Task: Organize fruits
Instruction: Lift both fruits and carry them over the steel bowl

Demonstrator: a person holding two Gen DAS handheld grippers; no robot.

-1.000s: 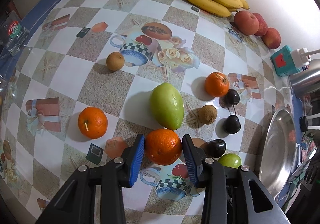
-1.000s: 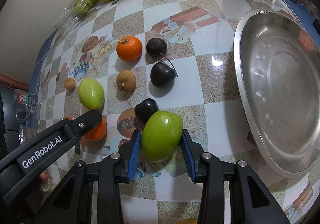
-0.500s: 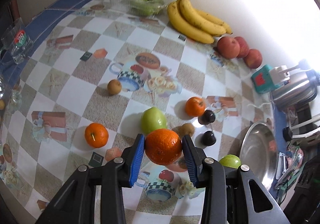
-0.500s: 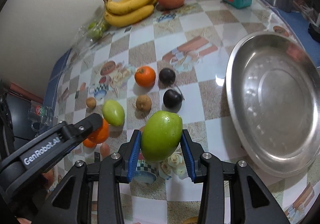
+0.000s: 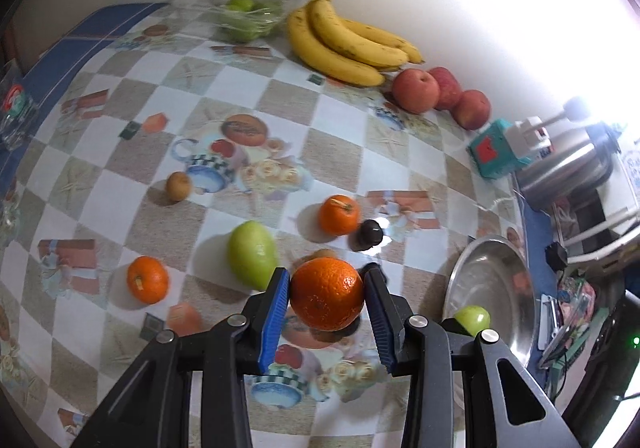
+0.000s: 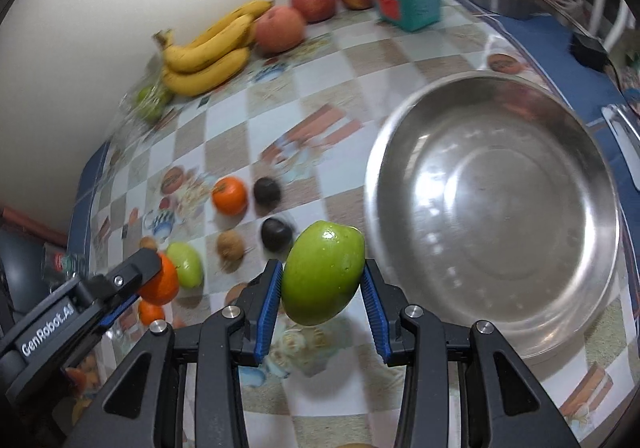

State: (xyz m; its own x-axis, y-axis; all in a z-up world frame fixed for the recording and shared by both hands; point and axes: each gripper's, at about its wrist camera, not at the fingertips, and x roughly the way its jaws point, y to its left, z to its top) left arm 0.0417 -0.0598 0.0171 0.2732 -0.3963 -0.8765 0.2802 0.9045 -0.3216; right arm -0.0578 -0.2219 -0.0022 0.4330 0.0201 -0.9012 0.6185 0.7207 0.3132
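Observation:
My left gripper (image 5: pixel 326 296) is shut on an orange (image 5: pixel 327 294), held above the table. My right gripper (image 6: pixel 323 274) is shut on a green mango (image 6: pixel 323 272), lifted near the left rim of the steel bowl (image 6: pixel 496 207). In the left wrist view the same green mango (image 5: pixel 473 319) shows at the bowl's (image 5: pixel 492 288) near edge. On the table lie another green mango (image 5: pixel 252 252), two oranges (image 5: pixel 147 279) (image 5: pixel 339 214), dark plums (image 5: pixel 369 235) and small brown fruits (image 5: pixel 178 186).
Bananas (image 5: pixel 344 43), three red apples (image 5: pixel 416 89) and a clear bag of green fruit (image 5: pixel 244 17) line the wall. A teal box with a white plug (image 5: pixel 500 147) and a steel kettle (image 5: pixel 568 171) stand at the right. A glass (image 5: pixel 14 115) sits at the left edge.
Both grippers have risen off the table with their fruit. The right one has carried the green mango toward the steel bowl; the table fruit now look smaller and farther below.

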